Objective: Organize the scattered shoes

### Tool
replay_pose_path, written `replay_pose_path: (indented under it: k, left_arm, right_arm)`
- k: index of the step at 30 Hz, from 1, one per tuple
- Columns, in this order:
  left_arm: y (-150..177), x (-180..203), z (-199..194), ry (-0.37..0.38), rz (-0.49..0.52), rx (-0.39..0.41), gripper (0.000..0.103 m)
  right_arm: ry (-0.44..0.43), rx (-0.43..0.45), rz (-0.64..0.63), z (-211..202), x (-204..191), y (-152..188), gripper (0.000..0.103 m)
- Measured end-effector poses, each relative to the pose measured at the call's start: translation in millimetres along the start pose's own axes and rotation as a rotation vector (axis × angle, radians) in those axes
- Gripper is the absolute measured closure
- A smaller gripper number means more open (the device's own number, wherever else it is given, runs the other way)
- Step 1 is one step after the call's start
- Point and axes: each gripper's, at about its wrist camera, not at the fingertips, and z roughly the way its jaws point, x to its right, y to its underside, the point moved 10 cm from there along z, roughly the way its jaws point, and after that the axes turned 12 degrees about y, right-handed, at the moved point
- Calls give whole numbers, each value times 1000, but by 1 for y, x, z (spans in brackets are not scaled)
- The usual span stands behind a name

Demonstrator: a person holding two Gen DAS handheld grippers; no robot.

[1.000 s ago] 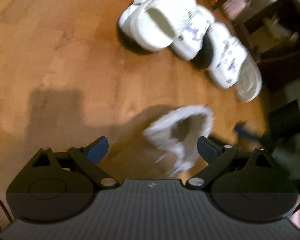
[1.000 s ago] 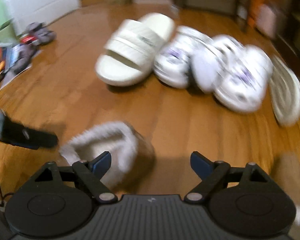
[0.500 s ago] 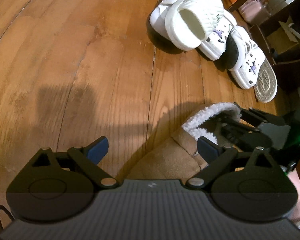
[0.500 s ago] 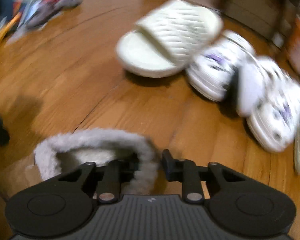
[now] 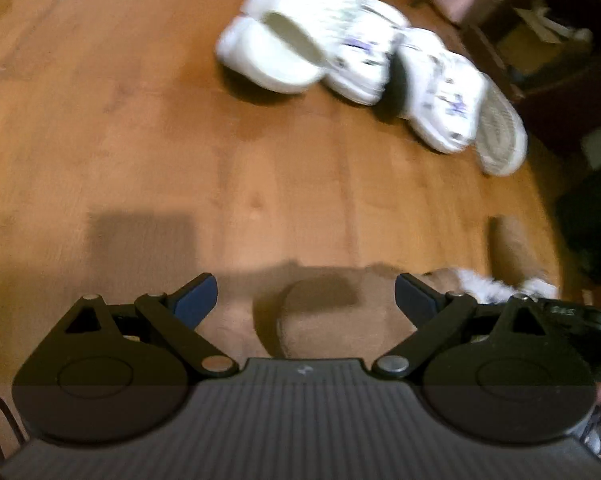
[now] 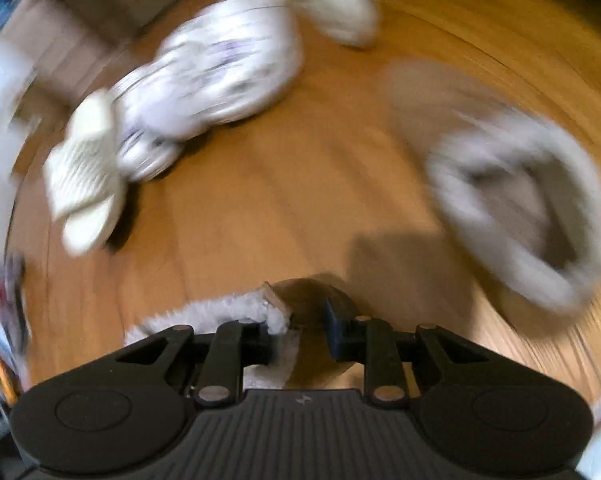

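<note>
Our right gripper (image 6: 298, 330) has swung across the wood floor (image 5: 148, 128) with the fleece-lined tan slipper (image 6: 300, 304), its fingers clamped on the collar. Our left gripper (image 5: 306, 300) hangs open above that slipper's toe. Its mate (image 6: 516, 200) lies nearby, white shoes (image 5: 356, 52) beyond.

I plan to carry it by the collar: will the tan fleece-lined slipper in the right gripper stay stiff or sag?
The tan fleece-lined slipper is probably soft: the right gripper pinches only its fluffy collar, so the body may droop. Likely light for its size. The plush could slip between the fingers.
</note>
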Motion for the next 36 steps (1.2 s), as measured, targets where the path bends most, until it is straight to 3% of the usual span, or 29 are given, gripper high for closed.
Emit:
replay_pose_path:
  k: [2, 5, 10, 14, 19, 24, 27, 32, 36]
  left_arm:
    - [7, 9, 12, 30, 7, -32, 6]
    - [14, 20, 25, 13, 71, -66, 6]
    - [23, 37, 34, 27, 155, -92, 6]
    - [33, 49, 43, 61, 231, -138, 6]
    - [46, 55, 66, 52, 309, -212, 6]
    - [51, 68, 76, 17, 415, -216, 6]
    - [55, 66, 80, 5, 419, -233, 6]
    - [55, 68, 87, 19, 415, -241, 6]
    - [58, 76, 91, 77, 409, -238, 6]
  right_arm:
    - [-10, -36, 115, 3, 22, -2, 79]
    - [-57, -107, 268, 10, 42, 4, 79]
    - [-115, -159, 354, 12, 43, 5, 78]
    - [-235, -306, 480, 17, 44, 31, 76]
    - [-251, -304, 316, 12, 28, 42, 66]
    - [-194, -270, 143, 3, 12, 42, 61]
    - [-160, -153, -12, -18, 9, 37, 31]
    - [-17, 184, -365, -56, -9, 19, 29]
    - [3, 288, -478, -41, -28, 14, 33]
